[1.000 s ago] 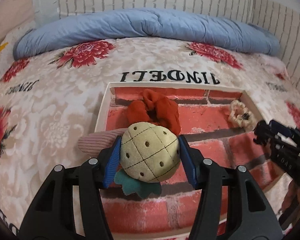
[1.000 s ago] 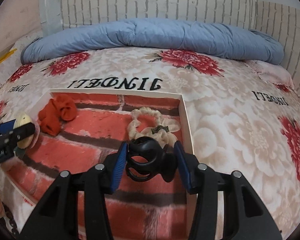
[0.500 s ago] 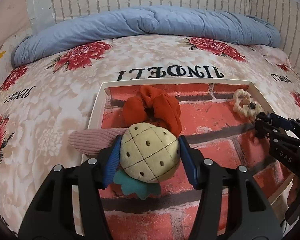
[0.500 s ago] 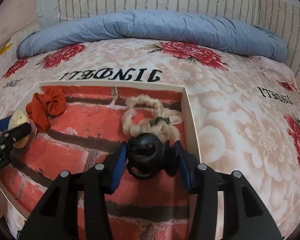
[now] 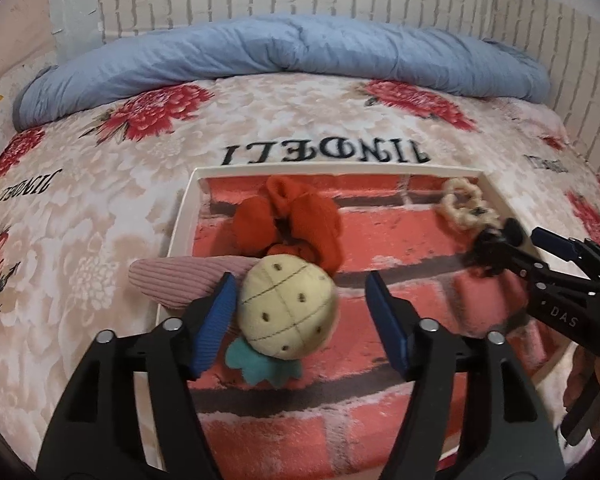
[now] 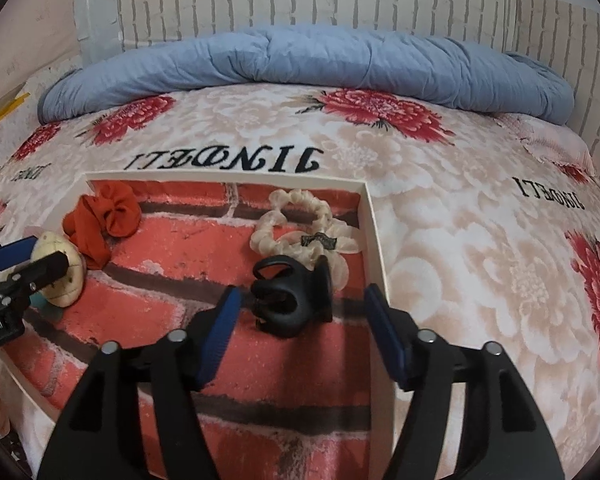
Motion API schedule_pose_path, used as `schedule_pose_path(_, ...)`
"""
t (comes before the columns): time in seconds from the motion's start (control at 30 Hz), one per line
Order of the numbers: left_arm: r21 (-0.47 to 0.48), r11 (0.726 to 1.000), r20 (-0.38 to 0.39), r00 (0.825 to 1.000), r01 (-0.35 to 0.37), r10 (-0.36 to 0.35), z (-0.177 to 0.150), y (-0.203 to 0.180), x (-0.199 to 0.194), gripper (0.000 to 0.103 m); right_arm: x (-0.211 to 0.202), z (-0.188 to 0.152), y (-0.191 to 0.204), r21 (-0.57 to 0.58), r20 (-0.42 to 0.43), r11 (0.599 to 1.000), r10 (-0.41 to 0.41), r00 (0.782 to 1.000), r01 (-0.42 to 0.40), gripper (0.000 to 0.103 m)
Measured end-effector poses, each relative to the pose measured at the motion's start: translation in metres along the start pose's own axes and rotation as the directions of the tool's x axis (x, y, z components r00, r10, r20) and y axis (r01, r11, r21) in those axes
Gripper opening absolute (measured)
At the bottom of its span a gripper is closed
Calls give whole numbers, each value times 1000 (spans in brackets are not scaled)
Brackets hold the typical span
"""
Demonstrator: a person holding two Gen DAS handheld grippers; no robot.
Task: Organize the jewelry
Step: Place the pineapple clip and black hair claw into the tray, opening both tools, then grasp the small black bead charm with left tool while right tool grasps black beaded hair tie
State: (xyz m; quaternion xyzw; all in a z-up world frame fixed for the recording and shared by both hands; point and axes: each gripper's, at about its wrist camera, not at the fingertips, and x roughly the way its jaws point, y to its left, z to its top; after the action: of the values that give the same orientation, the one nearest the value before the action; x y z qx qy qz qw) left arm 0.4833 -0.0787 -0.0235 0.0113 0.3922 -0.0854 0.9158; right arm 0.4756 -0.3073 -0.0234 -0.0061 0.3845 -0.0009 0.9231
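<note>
Black claw clip [image 6: 294, 296] and plush pineapple clip [image 5: 286, 312] sit free between parted jaws; I back both grippers out level, clear of tray [image 6: 374, 236].

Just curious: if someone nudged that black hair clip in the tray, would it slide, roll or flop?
The black hair clip looks like hard plastic, so probably stiff, not floppy. Its curved prongs suggest rocking or tipping rather than rolling. It seems light, likely sliding easily across the tray.

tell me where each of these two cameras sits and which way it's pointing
Left wrist: on the left gripper, facing the tray's left side; open fingers flank the pineapple clip.
Right wrist: on the right gripper, facing the tray's right side; open fingers flank the black claw clip.
Shared: tray, red scrunchie, cream scrunchie, blue quilt, each other's gripper.
</note>
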Motion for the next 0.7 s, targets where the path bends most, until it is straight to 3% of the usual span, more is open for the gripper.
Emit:
schedule_pose_path(0.1, 10, 999, 11, 999, 35, -35, 1, -8, -8, 77, -14, 2, -4, 13, 21, 1000, -10, 1000, 9, 67)
schedule_pose_path(0.23, 31, 999, 42, 998, 43, -44, 0, -20, -27, 82, -35, 2, -10, 6, 53, 1000, -30, 998, 30, 77)
schedule_pose_path(0.43, 29, 999, 70, 997, 41, -43, -8, -17, -64, 89, -67, -8, -25, 32, 80, 998, -49, 996, 46, 78)
schedule_pose_path(0.7, 31, 999, 112, 993, -26, 23, -45, 10, -126, 96, -112, -38, -30, 71, 96, 997, -24, 995, 18, 78)
